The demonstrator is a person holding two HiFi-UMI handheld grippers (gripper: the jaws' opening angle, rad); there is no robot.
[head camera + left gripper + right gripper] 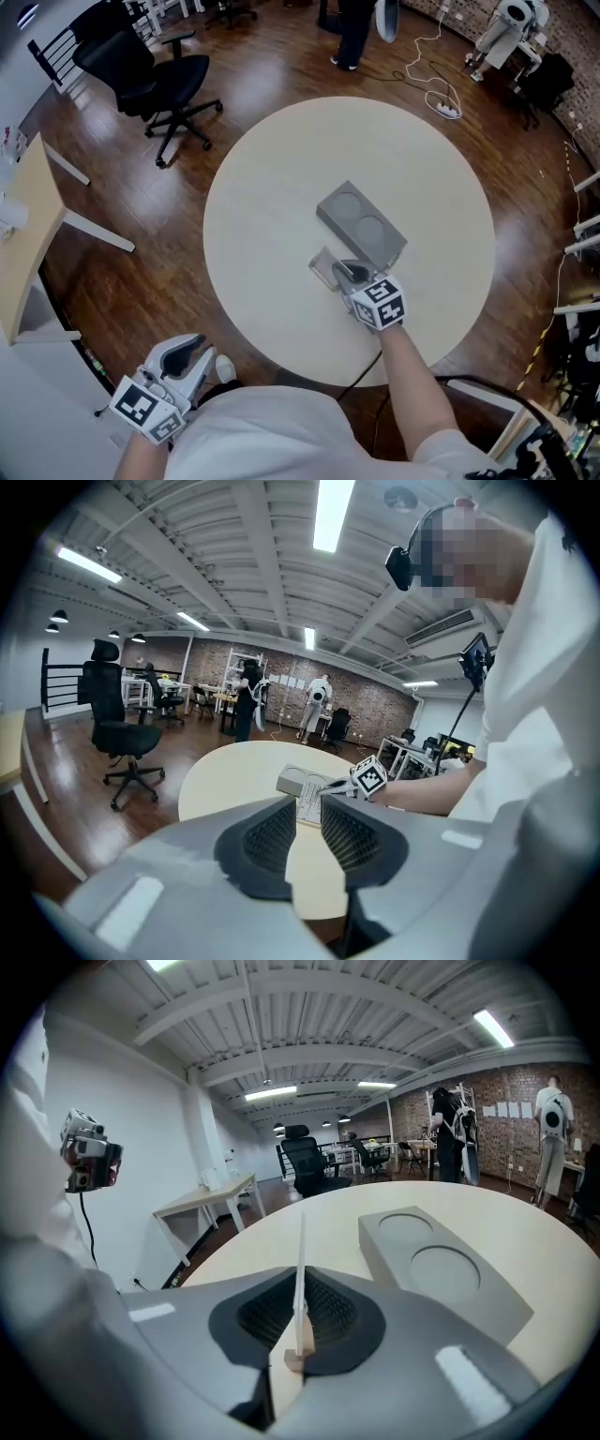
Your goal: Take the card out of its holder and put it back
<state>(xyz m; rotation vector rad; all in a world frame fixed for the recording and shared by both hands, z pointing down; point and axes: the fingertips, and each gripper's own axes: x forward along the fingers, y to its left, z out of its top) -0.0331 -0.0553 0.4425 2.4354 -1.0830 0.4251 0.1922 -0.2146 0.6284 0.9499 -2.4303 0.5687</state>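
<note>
Right gripper view: right gripper (300,1326) jaws closed on thin card (300,1251), seen edge-on. Head view only: card over round table (253,187), just beside grey block (361,225); left gripper (185,349) off table, near body. Left gripper view: its jaws apart, nothing between

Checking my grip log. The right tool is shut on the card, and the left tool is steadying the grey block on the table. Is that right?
No. The left tool isn't on the grey block; the head view shows it off the table, near the person's lap, holding nothing. The right tool is indeed shut on the card.
</note>
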